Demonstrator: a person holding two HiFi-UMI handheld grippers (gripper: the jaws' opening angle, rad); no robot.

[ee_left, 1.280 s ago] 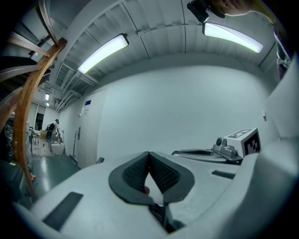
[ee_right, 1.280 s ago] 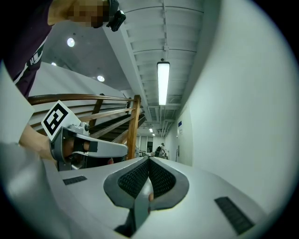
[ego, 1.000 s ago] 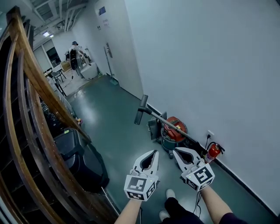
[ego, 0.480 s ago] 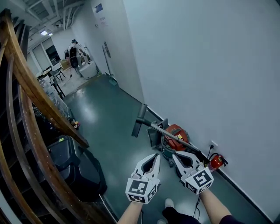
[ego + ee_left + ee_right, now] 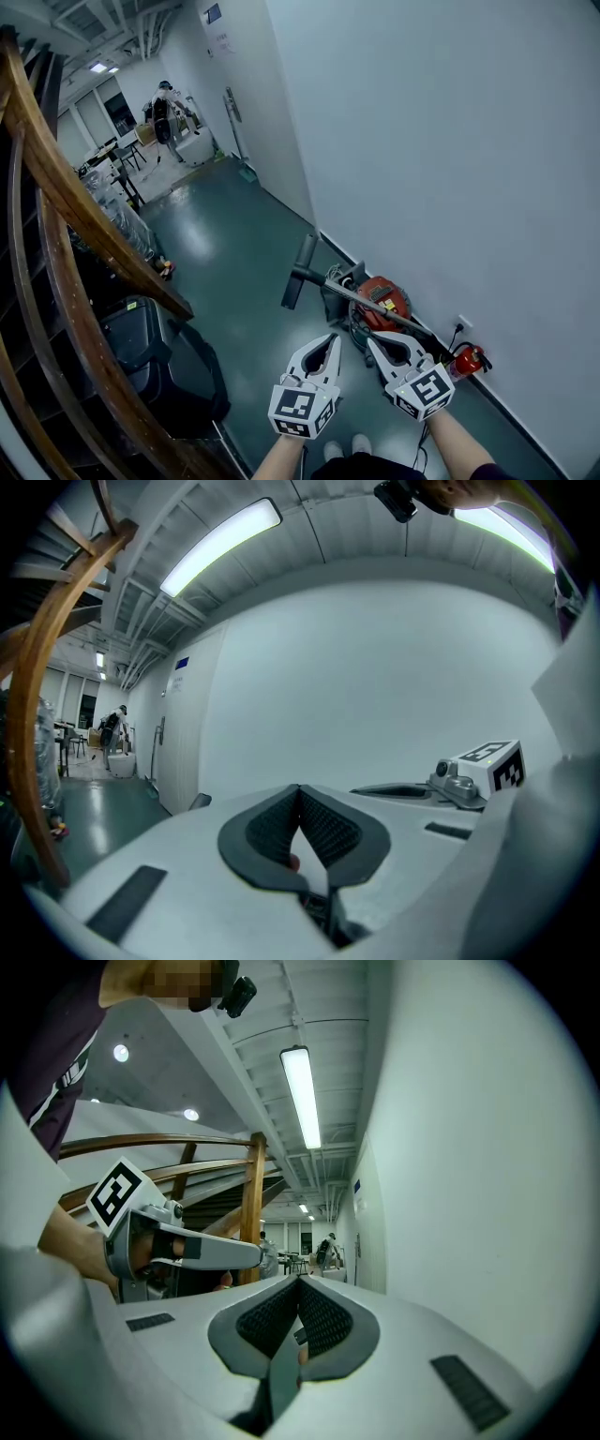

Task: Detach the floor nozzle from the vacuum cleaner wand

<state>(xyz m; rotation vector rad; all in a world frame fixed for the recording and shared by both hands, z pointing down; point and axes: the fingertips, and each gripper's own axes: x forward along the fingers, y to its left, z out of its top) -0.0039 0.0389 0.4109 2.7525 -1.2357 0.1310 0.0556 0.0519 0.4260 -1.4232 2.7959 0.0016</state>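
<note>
Left claw (image 5: 334,337) short of floor nozzle (image 5: 298,272)

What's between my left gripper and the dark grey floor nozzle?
Nothing but bare glossy green floor, by the head view, separates the white left gripper from the dark grey bar-shaped floor nozzle.

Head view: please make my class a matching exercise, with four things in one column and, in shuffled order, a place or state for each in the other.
Column one:
1 floor nozzle
2 fire extinguisher
3 wooden handrail
4 left gripper

Column two:
A beside the wall socket
B jaws shut, nothing held
C on the far end of the wand
D along the picture's left side

Pairs: 1-C, 2-A, 3-D, 4-B
</note>
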